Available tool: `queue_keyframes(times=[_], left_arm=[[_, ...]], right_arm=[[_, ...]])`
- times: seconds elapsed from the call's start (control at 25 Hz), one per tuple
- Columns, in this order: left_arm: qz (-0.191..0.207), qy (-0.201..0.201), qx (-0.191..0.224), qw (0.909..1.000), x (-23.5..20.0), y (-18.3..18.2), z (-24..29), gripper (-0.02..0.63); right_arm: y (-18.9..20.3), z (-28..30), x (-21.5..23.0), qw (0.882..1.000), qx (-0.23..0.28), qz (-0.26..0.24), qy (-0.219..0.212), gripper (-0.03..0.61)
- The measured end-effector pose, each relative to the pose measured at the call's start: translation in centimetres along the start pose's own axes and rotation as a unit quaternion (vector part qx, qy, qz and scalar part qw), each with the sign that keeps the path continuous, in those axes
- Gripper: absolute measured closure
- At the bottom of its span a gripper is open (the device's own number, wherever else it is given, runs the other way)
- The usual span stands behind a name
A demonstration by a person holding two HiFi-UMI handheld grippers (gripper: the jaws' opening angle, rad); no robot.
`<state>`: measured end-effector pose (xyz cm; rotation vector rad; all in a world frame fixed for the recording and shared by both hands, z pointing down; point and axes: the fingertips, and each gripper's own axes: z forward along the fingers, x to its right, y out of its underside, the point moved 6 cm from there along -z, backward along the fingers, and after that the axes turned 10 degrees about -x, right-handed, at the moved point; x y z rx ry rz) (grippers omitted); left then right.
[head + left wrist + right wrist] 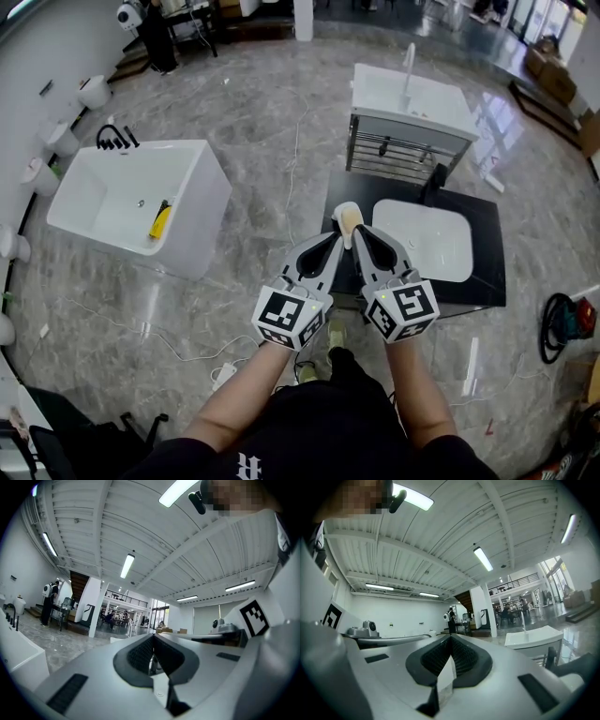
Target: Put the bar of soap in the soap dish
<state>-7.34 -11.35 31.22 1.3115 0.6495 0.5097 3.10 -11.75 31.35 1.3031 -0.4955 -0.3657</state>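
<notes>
In the head view a pale yellow bar of soap [352,221] seems to lie in a small white oval soap dish [341,208] at the near left corner of a black counter [487,272]. My two grippers are held side by side and level, and their tips hide the dish's near end. The left gripper [336,236] is shut with nothing in it; in the left gripper view [153,637] its pads meet. The right gripper [358,232] is shut and empty too, with its pads closed in the right gripper view [450,639].
A white basin [427,239] is set in the black counter. Behind it stands a white sink cabinet [408,98] with a rail. A white bathtub [131,202] at the left holds a yellow thing [161,221]. Cables run over the marble floor, and a coiled tool [562,323] lies at the right.
</notes>
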Motion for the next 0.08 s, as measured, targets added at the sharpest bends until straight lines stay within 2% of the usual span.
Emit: queue_keyframes(times=[0.08], left_arm=[[0.001, -0.001, 0.001, 1.0000, 0.01, -0.19, -0.61, 0.606]], right_arm=[[-0.32, -0.12, -0.63, 1.000, 0.003, -0.003, -0.002, 0.571]])
